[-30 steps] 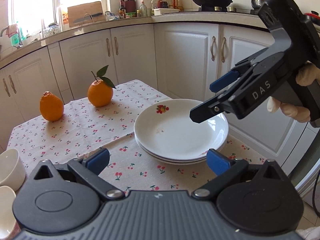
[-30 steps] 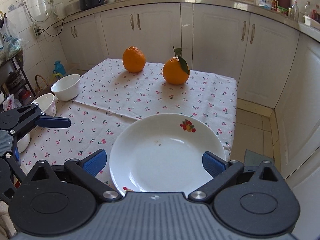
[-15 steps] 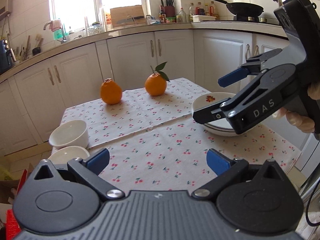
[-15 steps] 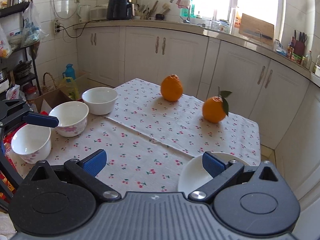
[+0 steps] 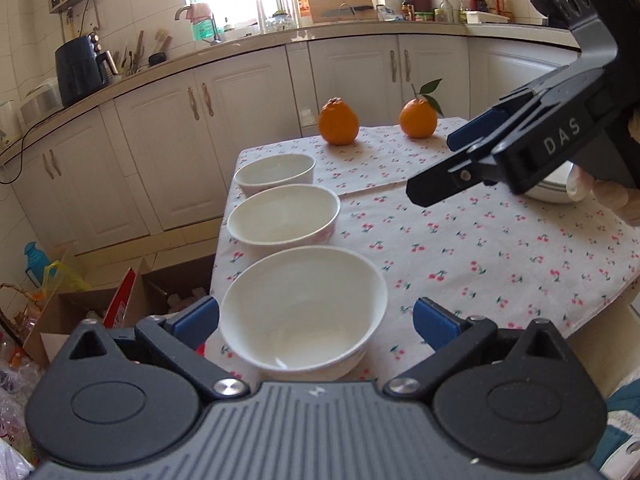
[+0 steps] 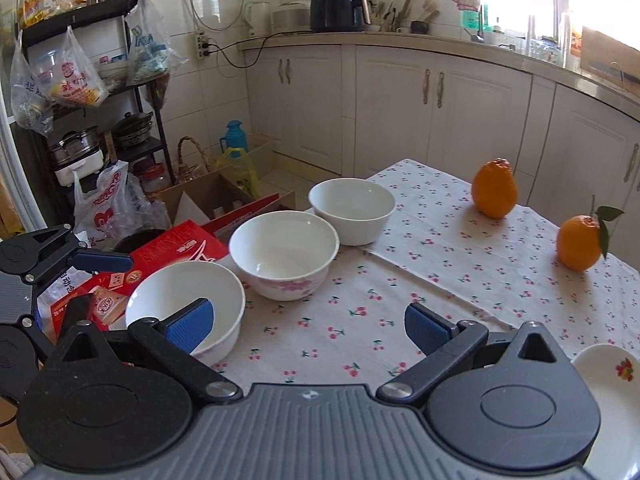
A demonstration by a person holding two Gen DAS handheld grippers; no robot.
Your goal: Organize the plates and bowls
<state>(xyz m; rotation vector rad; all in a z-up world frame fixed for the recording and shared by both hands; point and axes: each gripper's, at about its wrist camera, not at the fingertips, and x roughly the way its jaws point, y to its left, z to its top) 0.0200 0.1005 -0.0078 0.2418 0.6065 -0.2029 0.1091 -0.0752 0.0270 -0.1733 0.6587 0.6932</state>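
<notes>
Tongs first: the left gripper [image 5: 316, 318] stands wide apart, its blue pads on either side of the nearest bowl [image 5: 302, 312] without visibly touching it; nothing is grasped. The right gripper [image 6: 308, 324] is likewise spread wide and holds nothing, its left pad overlapping that same bowl [image 6: 186, 304] in its own view, whether in contact or merely in front I cannot tell. Seen from the left wrist, the right gripper [image 5: 452, 164] enters from 2 o'clock, hanging above the cloth, a gloved hand [image 5: 608, 196] behind it.

Beyond the nearest bowl, toward 12 o'clock in the left view, sits the middle bowl [image 5: 284, 214], with pink flowers on its wall [image 6: 284, 254], and just past it the far bowl [image 5: 276, 172]. All three stand upright in a row along the table's left edge, close together.

Stacked plates [image 5: 554, 188] lie at 3 o'clock, largely hidden by the right gripper; in the right view a plate rim with a fruit print [image 6: 612, 384] shows at 4 o'clock.

Two oranges rest at the far end of the cherry-print tablecloth [image 5: 460, 240]: a plain orange [image 5: 338, 122] and a leafy orange [image 5: 418, 118].
</notes>
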